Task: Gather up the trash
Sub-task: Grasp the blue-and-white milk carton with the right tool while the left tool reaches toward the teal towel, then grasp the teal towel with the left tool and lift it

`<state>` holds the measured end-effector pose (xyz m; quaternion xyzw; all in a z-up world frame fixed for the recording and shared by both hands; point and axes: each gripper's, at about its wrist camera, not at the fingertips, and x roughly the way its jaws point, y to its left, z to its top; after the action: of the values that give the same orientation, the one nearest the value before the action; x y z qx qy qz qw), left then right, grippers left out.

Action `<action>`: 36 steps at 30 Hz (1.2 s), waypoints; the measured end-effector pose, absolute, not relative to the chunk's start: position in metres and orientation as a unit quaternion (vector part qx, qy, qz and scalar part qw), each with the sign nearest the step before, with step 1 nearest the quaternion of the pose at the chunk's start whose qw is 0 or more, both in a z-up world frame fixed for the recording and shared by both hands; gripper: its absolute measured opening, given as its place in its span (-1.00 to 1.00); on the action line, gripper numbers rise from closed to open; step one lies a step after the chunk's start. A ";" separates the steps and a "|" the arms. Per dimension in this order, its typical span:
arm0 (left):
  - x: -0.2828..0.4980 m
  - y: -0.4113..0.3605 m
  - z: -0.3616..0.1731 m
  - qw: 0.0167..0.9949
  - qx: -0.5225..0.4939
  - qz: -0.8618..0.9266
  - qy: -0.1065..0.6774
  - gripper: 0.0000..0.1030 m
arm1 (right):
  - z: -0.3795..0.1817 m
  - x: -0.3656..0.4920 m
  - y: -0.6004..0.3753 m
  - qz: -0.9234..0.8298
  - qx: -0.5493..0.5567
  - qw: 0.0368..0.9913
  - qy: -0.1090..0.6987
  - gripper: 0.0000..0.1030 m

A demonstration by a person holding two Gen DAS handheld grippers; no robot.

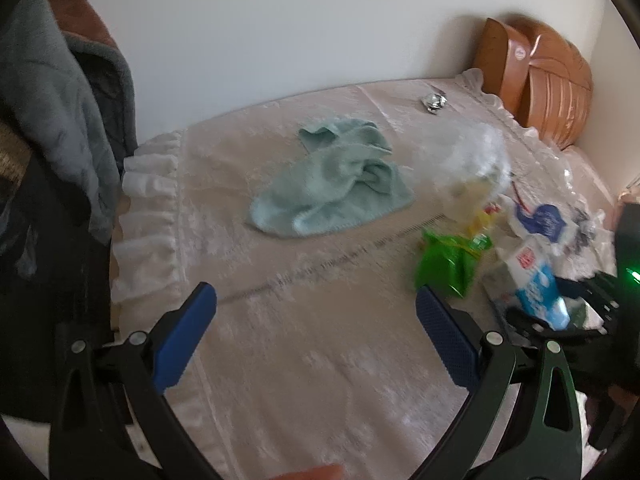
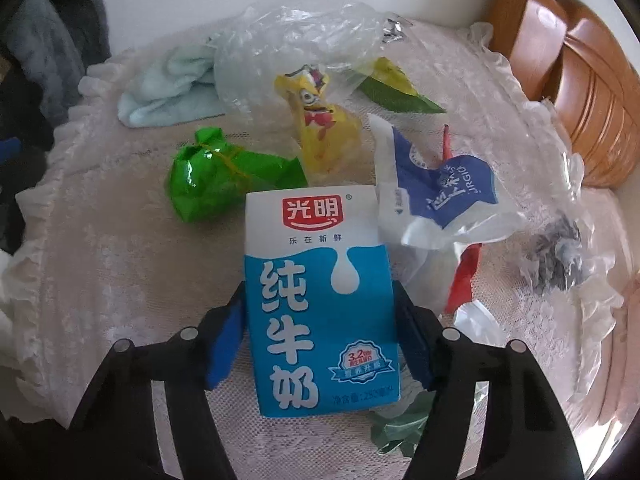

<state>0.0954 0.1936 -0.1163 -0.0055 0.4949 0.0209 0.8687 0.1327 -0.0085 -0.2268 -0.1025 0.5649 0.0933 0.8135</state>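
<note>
A blue and white milk carton (image 2: 312, 220) lies on the pale lace cloth (image 2: 120, 280). My right gripper (image 2: 320, 292) is shut on it, a blue pad against each side. Behind the carton lie a green foil wrapper (image 2: 216, 176), a yellow cartoon wrapper (image 2: 324, 132), a blue and white bag (image 2: 440, 192), a red strip (image 2: 464, 276) and a crumpled clear plastic bag (image 2: 280, 40). My left gripper (image 1: 316, 294) hangs open over bare cloth, left of the green wrapper (image 1: 448, 264) and the carton (image 1: 536, 280), with nothing between its fingers.
A light green towel (image 1: 332, 188) lies bunched mid-cloth. A foil scrap (image 1: 434, 101) sits near the far edge, and a grey crumpled wad (image 2: 556, 256) lies to the right. A wooden piece (image 1: 536, 80) stands at the back right. Grey fabric (image 1: 48, 100) hangs at the left.
</note>
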 end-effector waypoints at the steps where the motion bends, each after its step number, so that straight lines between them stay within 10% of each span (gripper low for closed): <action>1: 0.105 0.197 -0.119 0.869 -0.006 0.018 0.494 0.86 | -0.226 0.132 -0.009 0.093 -0.097 0.814 0.565 0.32; 36: 0.259 0.190 -0.217 0.839 -0.008 -0.063 0.541 0.88 | -0.167 0.101 -0.052 0.099 0.070 0.845 0.521 0.32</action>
<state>0.2585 0.1897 -0.2171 -0.0080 0.5410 -0.0626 0.8387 0.1007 -0.0519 -0.1666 0.0704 0.5208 0.0991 0.8450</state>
